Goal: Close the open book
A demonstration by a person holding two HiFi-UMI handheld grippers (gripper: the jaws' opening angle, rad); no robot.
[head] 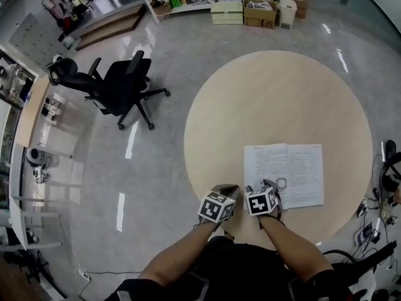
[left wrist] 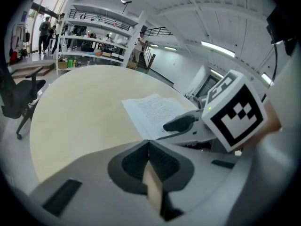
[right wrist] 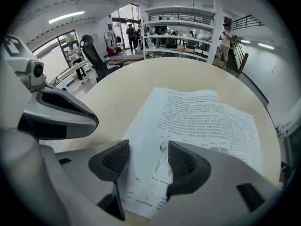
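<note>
Status at inspection: book [head: 285, 174] lies open and flat on the surface [head: 276, 99], both pages up, none lifted. Not yet closed.

R tongs [right wrist: 148, 159]: fully spread, nothing between the pads but the printed page below. They point steeply down over the near-L corner of the L page. Contact w/ the paper can't be confirmed; no grip made.

L tongs [left wrist: 149, 147]: pads together, holding nothing. They sit just L of the R tongs, over bare surface, off the book.

Key relation: book lies ahead and to the R of both tongs. The spine runs away from me, so the spread's long axis runs L to R. The L page's free edge sits between the two tongs, just R of the L tongs and just L of the R tongs' pads. R tongs are the nearer, already over the page.

Assessment: closing means raising that L edge and swinging it R about the spine. R tongs appear placed to pinch the corner. L tongs would need to open before assisting.

Risk: a single sheet may lift instead of the whole L half.
</note>
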